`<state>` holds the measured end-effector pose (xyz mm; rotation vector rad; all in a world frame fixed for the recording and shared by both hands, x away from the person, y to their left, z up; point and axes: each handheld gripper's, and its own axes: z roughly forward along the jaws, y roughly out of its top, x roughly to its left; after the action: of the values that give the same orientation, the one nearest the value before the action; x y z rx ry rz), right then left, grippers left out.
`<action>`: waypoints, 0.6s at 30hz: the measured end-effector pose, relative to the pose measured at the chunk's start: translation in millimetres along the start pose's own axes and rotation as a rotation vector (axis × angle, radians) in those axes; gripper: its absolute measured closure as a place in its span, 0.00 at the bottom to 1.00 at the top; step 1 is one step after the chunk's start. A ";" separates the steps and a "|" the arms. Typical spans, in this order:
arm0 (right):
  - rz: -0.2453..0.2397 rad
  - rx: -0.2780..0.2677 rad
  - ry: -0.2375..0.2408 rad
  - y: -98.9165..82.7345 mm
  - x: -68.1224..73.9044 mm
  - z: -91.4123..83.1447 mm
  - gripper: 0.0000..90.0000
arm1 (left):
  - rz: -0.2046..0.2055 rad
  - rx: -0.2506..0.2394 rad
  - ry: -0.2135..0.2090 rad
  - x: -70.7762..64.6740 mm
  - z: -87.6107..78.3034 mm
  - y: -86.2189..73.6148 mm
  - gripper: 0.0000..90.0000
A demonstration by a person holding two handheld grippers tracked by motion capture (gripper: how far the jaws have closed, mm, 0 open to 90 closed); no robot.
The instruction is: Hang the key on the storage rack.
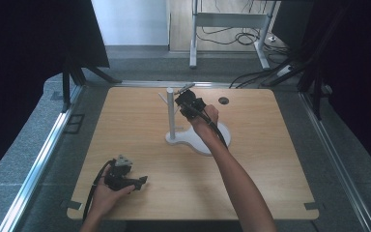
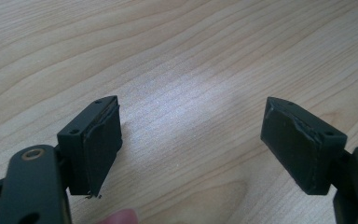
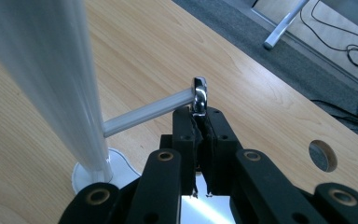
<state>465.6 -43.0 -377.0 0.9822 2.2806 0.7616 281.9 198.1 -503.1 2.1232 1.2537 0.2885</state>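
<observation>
we see a wooden tabletop [image 1: 251, 169] with a white stand [image 1: 171, 116] near its middle, a little toward the far edge: an upright post on a flat, lobed white base [image 1: 198, 143], with short pegs angling out near the top. our right gripper [image 1: 187, 96] is raised beside the top of the post, on its right, held by the right hand [image 1: 204, 120], whose forearm reaches in from the near edge. in the right gripper view its fingers [image 3: 184, 140] are pressed together on a shiny metal ring [image 3: 199, 95], which stands upright just past the finger ends. the ring sits at the tip of a peg [image 3: 144, 113]; we cannot tell whether the peg passes through it or merely touches it. beyond it lie the far right corner of the tabletop and a round cable hole [image 3: 322, 156]. our left gripper [image 1: 136, 182] rests low near the near left corner, held by the left hand [image 1: 107, 195], pointing toward the right edge. in the left gripper view its fingers [image 2: 101, 140] stand well apart over bare wood, with nothing between them.
</observation>
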 end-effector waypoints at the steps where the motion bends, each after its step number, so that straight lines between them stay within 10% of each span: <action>1: -0.002 -0.001 -0.004 0.0 0.5 -0.2 0.93 | 0.000 0.000 0.000 0.0 0.0 0.0 0.23; 18: -0.033 -0.008 -0.042 -0.5 6.3 -1.5 0.93 | -0.004 0.008 -0.001 1.2 2.1 -1.0 0.23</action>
<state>460.7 -38.8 -377.9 0.9455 2.2504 0.7286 282.9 198.6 -505.5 2.1270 1.2606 0.2815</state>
